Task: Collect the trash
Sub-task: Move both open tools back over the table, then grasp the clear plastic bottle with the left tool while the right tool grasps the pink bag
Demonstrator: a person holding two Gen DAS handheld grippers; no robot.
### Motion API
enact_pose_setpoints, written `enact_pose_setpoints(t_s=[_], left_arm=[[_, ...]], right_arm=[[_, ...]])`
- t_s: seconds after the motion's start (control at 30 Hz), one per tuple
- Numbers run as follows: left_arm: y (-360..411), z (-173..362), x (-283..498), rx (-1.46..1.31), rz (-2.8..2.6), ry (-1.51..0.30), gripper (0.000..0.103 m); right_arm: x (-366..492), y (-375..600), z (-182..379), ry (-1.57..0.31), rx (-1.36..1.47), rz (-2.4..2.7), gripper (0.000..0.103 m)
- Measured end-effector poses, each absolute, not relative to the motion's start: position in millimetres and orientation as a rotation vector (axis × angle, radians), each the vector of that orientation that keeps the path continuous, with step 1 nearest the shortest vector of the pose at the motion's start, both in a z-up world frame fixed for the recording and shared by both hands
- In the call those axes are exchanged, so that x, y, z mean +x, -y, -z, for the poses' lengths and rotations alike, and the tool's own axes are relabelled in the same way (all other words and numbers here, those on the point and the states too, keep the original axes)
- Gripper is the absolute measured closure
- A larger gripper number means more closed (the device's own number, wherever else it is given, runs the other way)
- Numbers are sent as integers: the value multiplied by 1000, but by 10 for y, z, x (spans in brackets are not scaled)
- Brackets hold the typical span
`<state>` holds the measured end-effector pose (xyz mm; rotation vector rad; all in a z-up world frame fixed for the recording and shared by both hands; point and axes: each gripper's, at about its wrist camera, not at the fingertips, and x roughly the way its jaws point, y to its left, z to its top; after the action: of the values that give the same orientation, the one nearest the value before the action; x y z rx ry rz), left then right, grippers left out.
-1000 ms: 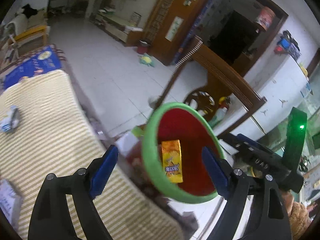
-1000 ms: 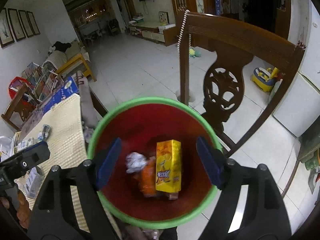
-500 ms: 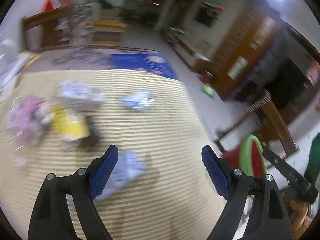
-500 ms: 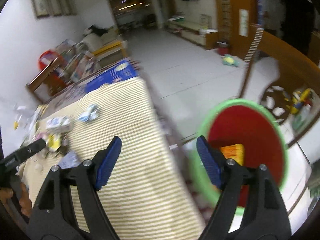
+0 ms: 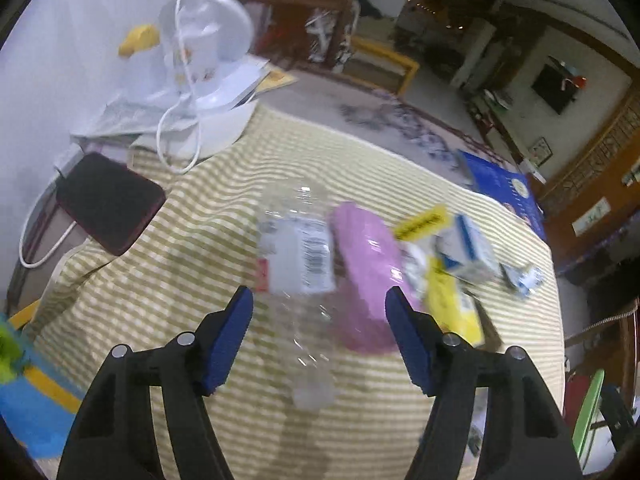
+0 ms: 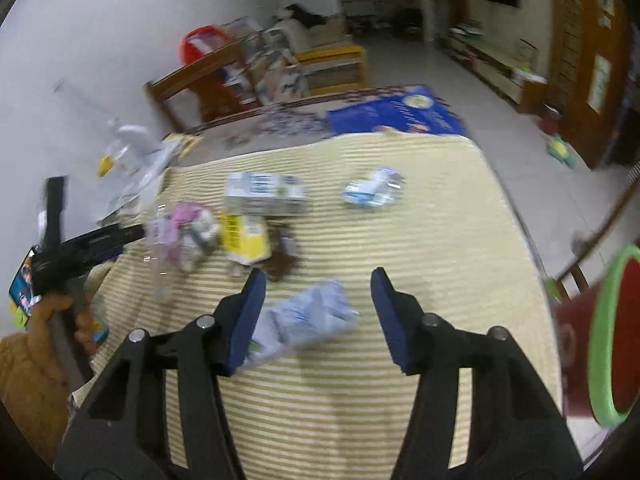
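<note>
Striped worktop (image 5: 168,280) carries the trash. Left tongs (image 5: 318,334), unclenched and just narrowing, straddle a clear bottle (image 5: 304,276) beside the pink pack (image 5: 364,276); right tongs (image 6: 318,316), likewise unclenched and narrowing, straddle what seems a crumpled wrapper (image 6: 308,316). Each should settle squarely before squeezing.

A home living room: wooden chair (image 6: 200,80), wall-mounted TV (image 5: 558,84), striped tablecloth (image 6: 400,248).
</note>
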<state>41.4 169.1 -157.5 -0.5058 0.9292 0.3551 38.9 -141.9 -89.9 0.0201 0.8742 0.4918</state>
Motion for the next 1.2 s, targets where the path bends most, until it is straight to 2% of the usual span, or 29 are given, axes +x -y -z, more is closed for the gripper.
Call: enact_pose_setpoints(t_s=[0.27, 0.3, 0.37, 0.43, 0.83, 1.13, 1.2], left_arm=[[-2057, 2030, 765, -579, -299, -1003, 35], [-2071, 2063, 756, -591, -293, -1003, 37], [-2120, 2169, 784, -600, -280, -1024, 51], [-2150, 2201, 741, -627, -256, -1010, 52], [-1983, 2178, 178, -651, -322, -1002, 52], [-1993, 2229, 60, -669, -331, -1002, 51], [-1984, 2221, 78, -664, -330, -1001, 51]], right_arm=[[643, 775, 904, -911, -49, -551, 50], [695, 681, 920, -919, -59, -563, 50], [759, 535, 950, -936, -67, -590, 50], [838, 347, 984, -949, -77, -629, 50], [1282, -961, 1352, -1066, -183, -847, 50], [1401, -1363, 1797, -1155, -350, -807, 50], [1400, -1350, 1843, -1157, -376, -800, 54]])
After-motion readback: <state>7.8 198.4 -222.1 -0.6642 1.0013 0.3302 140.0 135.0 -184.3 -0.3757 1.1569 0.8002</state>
